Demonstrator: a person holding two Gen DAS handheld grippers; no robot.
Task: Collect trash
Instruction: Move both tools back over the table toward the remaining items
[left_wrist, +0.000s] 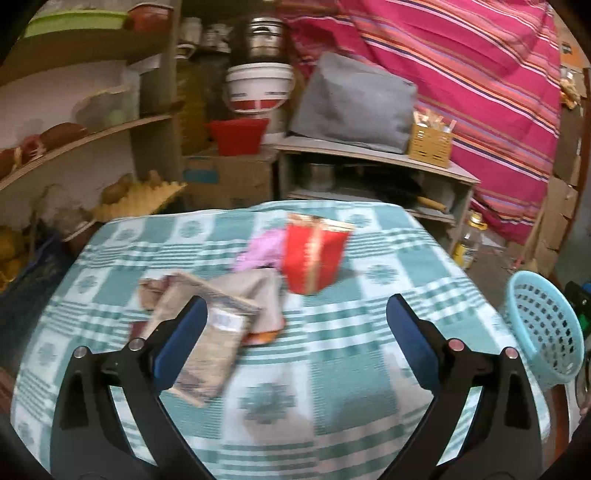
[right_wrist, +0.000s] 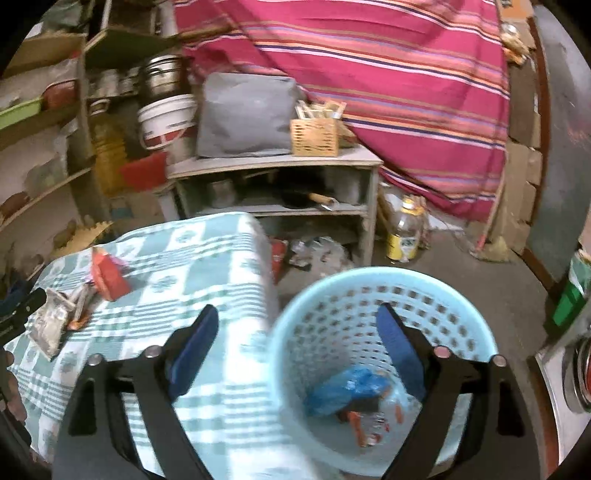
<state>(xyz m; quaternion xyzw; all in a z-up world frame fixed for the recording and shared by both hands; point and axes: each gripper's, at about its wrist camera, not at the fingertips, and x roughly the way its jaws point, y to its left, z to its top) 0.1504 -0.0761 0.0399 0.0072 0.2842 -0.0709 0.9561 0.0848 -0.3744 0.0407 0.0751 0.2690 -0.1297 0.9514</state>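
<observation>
Trash is split between two spots right now: a small pile on the green-and-white checked tablecloth (left_wrist: 332, 369) and a few bits already down in the light blue perforated plastic basket (right_wrist: 369, 295). The left gripper (left_wrist: 295, 332) has its blue-padded fingers spread wide with nothing between them, hanging over the cloth with the crumpled brown paper wrapper (left_wrist: 207, 332) at about 9 o'clock of its gap, partly behind the left finger. Further out, around 12 o'clock, sits the red foil snack pouch (left_wrist: 314, 258), with a scrunched pink plastic scrap (left_wrist: 258, 251) just beside it at its 9 o'clock. The right gripper (right_wrist: 295, 343) is also spread and holding nothing, straddling the near rim of the basket; inside there's a crumpled blue plastic bag (right_wrist: 347, 387) and some clear wrapper with orange print, though it's too blurry to say exactly what. Risks, as I see it: the brown wrapper is flat and floppy, so closing on it could just pinch tablecloth and drag the whole cloth, pulling the pouch along. The basket looks light and sits off the table's edge at 3 o'clock, so a bump from the right fingers could probably tip it and spill what's collected.
</observation>
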